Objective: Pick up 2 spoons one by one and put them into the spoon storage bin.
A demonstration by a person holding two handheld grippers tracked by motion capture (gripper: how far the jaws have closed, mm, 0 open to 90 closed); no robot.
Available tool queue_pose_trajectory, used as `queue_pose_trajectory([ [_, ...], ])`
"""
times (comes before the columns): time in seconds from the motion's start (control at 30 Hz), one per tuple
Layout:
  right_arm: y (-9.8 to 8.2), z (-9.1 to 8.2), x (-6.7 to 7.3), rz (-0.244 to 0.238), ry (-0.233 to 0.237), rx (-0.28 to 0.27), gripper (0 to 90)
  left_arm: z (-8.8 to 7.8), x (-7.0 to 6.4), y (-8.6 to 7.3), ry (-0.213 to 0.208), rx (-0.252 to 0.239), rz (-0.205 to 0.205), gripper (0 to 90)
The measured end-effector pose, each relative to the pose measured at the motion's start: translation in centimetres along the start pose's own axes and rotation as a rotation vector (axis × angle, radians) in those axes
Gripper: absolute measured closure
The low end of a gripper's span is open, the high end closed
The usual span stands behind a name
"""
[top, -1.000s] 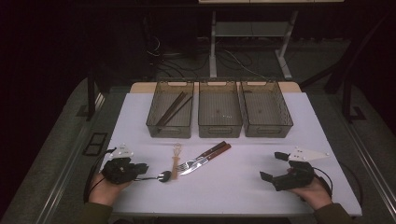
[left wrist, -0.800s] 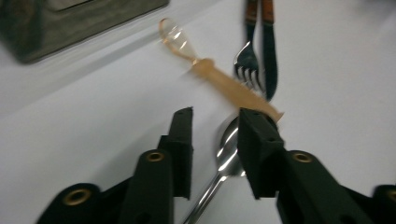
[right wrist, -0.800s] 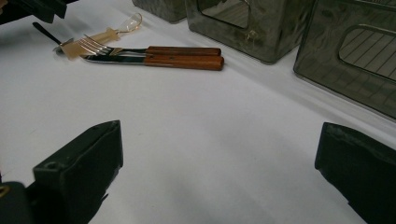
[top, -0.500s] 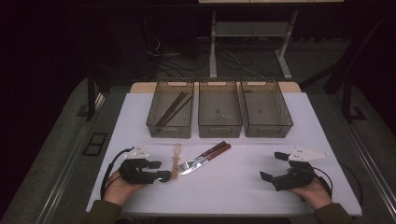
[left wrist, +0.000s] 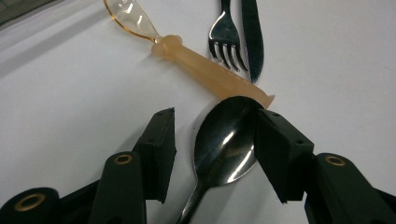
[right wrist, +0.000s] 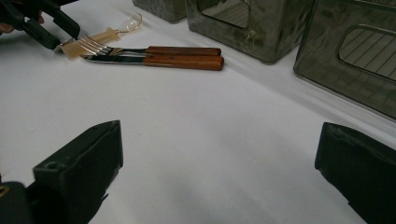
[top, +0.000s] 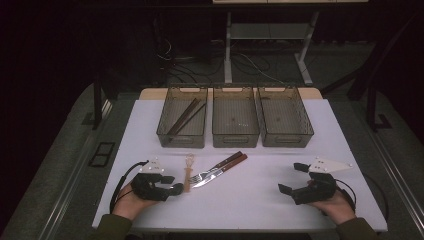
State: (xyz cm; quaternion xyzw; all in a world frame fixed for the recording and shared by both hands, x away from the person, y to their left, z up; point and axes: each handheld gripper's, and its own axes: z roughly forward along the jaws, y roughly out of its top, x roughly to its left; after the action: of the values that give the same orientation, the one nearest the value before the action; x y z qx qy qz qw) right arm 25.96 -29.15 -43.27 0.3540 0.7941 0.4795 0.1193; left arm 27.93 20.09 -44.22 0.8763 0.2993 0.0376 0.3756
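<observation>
My left gripper lies low over the white table at the front left. Its jaws have just been opening, and a metal spoon lies between them with its bowl beside the right pad, not pinched. The spoon's tip meets the handle end of an amber plastic spoon. A fork and a knife, both with wooden handles, lie just beyond. My right gripper rests at the front right, open wide with bare table between its jaws.
Three smoky plastic bins stand in a row at the back of the table: the left bin holds brown sticks, the middle bin and right bin look bare. A person's hands hold both grippers at the front edge.
My left gripper has moved right along the front of the table, up to the amber spoon's handle end. The right gripper has stayed where it was.
</observation>
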Motion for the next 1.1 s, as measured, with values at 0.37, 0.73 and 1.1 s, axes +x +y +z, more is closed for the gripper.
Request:
queue_pose_trajectory([
  [0.37,0.0,0.0,0.0,0.0,0.0,0.001,1.2,0.0,-0.4,-0.1,-0.014,0.022,0.065,50.1],
  [0.73,0.0,0.0,0.0,0.001,0.001,0.001,1.2,-0.3,-0.5,-0.4,-0.023,0.036,0.107,69.9],
  [1.1,0.0,0.0,0.1,0.005,0.0,0.004,1.2,-1.2,0.0,-0.8,-0.08,0.005,0.083,85.0],
])
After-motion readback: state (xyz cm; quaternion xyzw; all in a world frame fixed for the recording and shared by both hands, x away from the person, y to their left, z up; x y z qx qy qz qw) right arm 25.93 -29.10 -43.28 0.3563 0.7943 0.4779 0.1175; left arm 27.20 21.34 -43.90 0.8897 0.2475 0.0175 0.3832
